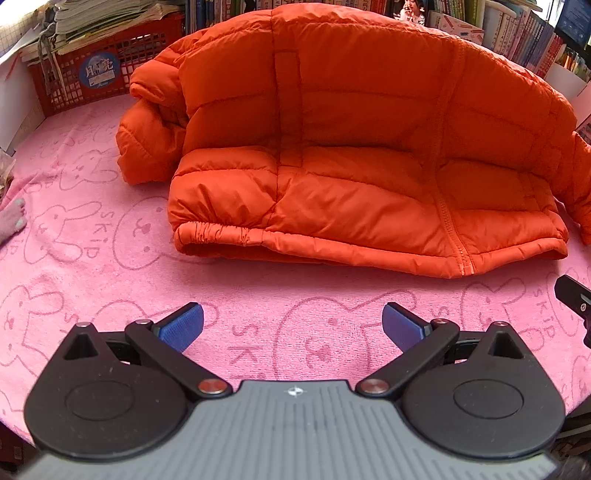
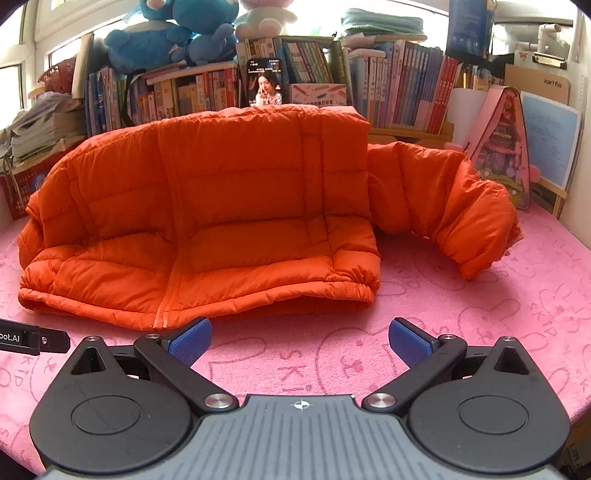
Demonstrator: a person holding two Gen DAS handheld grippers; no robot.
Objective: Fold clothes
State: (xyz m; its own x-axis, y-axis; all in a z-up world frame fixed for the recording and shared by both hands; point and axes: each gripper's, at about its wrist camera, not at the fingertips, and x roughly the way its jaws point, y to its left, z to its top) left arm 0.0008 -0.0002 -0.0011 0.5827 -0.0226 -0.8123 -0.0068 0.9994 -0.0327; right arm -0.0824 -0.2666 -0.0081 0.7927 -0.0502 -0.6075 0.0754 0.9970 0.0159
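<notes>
Far left: red plastic crate (image 1: 85, 79) stacked with papers, sitting at the back edge of the pink bunny-print towel (image 1: 110, 280). Bit of a foot in a pink sock (image 1: 13, 219) poking in at the left edge too.

Moving right: orange puffer jacket (image 1: 332, 147) spread out across the middle of the towel, zipped up, elastic hem (image 1: 236, 234) facing near. Left sleeve (image 1: 147, 133) bunched up against the body on the left side. Back part of the jacket leaning up toward the row of books (image 2: 399, 88) behind it. From the right wrist view, other sleeve (image 2: 450, 206) flopped out to the right, cuff resting on the towel, apart from the body's hem.

Left gripper (image 1: 291, 326) just near of the hem, jaws spread wide, blue pads (image 1: 183, 326) gripping nothing, only towel between them. Right gripper (image 2: 301, 339) same deal: wide apart, empty, hovering right in front of the hem near the zipper (image 2: 164, 314), not touching the jacket.

Far right: pink house-shaped toy (image 2: 502, 147) propped by the shelf. Up top, blue plush toys (image 2: 173, 29) on the books.
</notes>
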